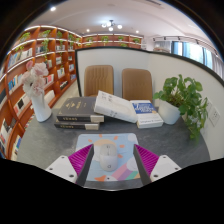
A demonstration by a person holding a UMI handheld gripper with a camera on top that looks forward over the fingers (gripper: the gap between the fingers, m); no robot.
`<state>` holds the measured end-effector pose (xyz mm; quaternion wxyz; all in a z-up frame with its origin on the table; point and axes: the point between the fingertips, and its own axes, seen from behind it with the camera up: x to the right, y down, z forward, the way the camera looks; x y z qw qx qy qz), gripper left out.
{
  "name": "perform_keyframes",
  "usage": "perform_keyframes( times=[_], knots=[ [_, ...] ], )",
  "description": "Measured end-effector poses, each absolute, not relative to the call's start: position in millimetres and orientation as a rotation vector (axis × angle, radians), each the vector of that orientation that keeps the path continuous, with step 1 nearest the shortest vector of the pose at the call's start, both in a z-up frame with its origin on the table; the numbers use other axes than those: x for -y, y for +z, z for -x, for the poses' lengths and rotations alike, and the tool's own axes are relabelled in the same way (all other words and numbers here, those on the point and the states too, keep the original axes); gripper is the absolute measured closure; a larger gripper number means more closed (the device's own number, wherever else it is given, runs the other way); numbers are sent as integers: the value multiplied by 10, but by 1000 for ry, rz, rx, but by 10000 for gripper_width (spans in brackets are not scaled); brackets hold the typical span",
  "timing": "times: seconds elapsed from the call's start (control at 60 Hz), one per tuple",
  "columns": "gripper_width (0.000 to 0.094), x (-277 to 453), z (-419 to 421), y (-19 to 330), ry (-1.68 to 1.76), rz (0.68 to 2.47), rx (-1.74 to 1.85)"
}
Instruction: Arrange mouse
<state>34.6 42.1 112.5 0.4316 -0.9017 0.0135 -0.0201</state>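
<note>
A white mouse (107, 157) lies on a colourful mouse pad (126, 160) on the grey table (40, 140), near its front edge. My gripper (114, 150) is open and low over the pad. The mouse stands between the fingers, close to the left pink pad (82, 158), with a wider gap to the right pink pad (146, 158). The mouse rests on the pad by itself; neither finger presses on it.
Beyond the pad are a stack of dark books (78, 112), a tilted white book (115, 104) and another small stack (146, 114). A potted plant (182, 98) stands right, a flower vase (39, 98) left. Two chairs (98, 78) and bookshelves (30, 55) are behind.
</note>
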Motion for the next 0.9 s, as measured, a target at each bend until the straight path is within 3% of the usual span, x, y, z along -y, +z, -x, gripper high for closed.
perform_keyframes(
  times=[0.15,0.333,0.9],
  knots=[
    [143,-2,-305,1691,-57,2179,4],
    [143,548,-241,2114,-5,2132,0],
    [152,1583,-281,2497,21,2050,-20]
  ],
)
